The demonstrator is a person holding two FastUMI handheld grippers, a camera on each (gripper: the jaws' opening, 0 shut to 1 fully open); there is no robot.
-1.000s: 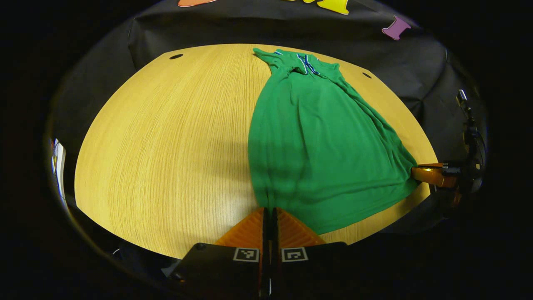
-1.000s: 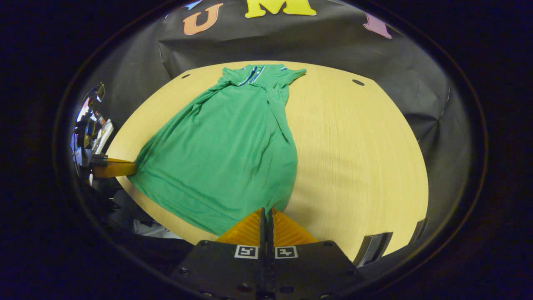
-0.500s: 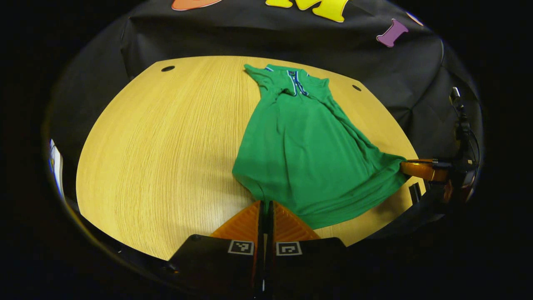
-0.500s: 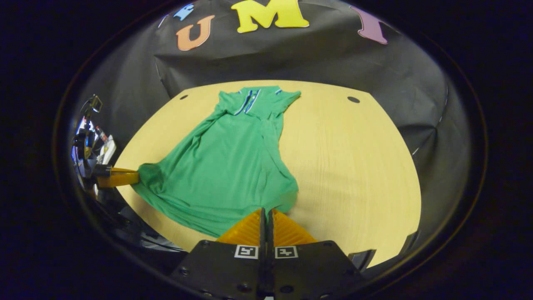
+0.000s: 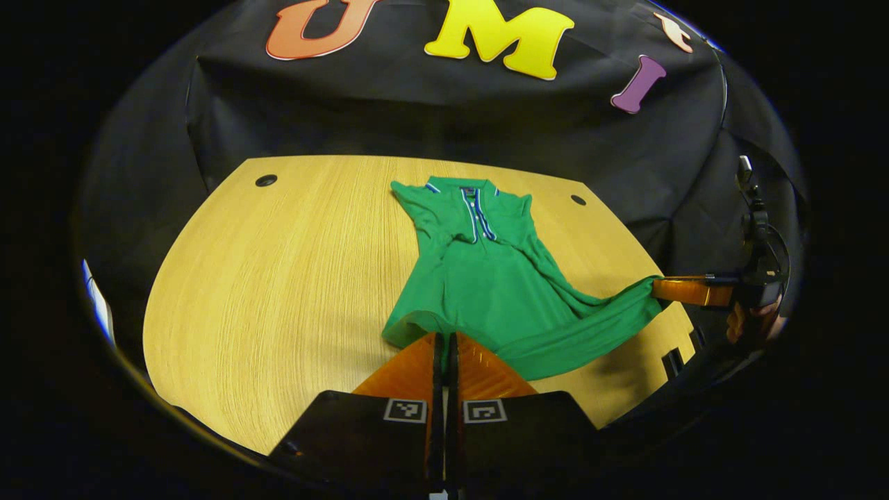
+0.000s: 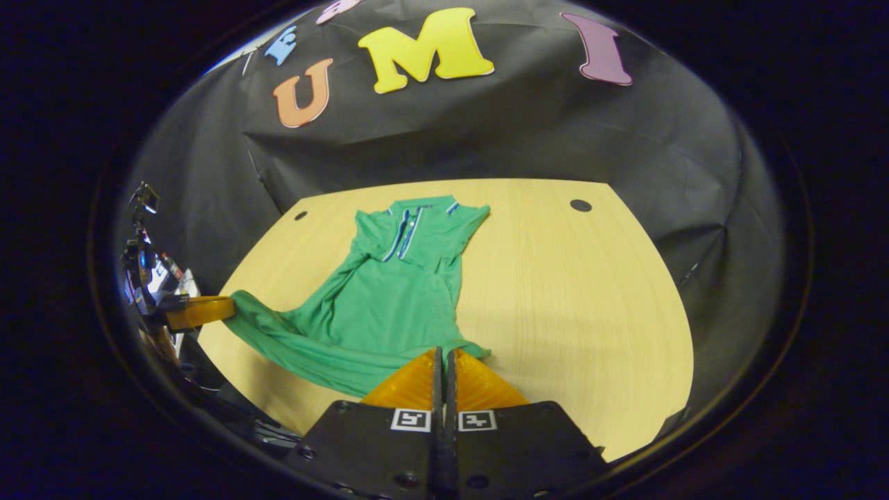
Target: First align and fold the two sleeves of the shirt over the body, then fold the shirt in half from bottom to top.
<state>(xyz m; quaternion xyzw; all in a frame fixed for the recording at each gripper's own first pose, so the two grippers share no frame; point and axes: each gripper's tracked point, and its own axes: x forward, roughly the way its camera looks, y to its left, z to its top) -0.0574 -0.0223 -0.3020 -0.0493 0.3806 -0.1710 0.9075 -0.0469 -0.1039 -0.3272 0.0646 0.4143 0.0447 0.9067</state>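
A green polo shirt [image 5: 486, 278] lies on the wooden table [image 5: 278, 278], collar at the far end, sleeves folded in over the body. My left gripper [image 5: 444, 338] is shut on one corner of the hem, which is raised off the table. At the right edge of the left gripper view, my right gripper [image 5: 684, 290] pinches the other hem corner. In the right gripper view the shirt [image 6: 396, 292] runs from the collar down to my right gripper [image 6: 444, 352], shut on the hem. The left gripper [image 6: 198, 311] holds the far corner there. The hem sags between both grippers.
The table [image 6: 569, 298] has small dark holes near its far corners [image 5: 265, 180] [image 5: 578, 200]. Black cloth walls stand behind and beside it. A hand [image 5: 753, 323] holds the right gripper past the table's right edge. Bare wood lies on either side of the shirt.
Both grippers have risen and carried the hem toward the collar. The lower half of the shirt has come off the table and the flat part has grown shorter.
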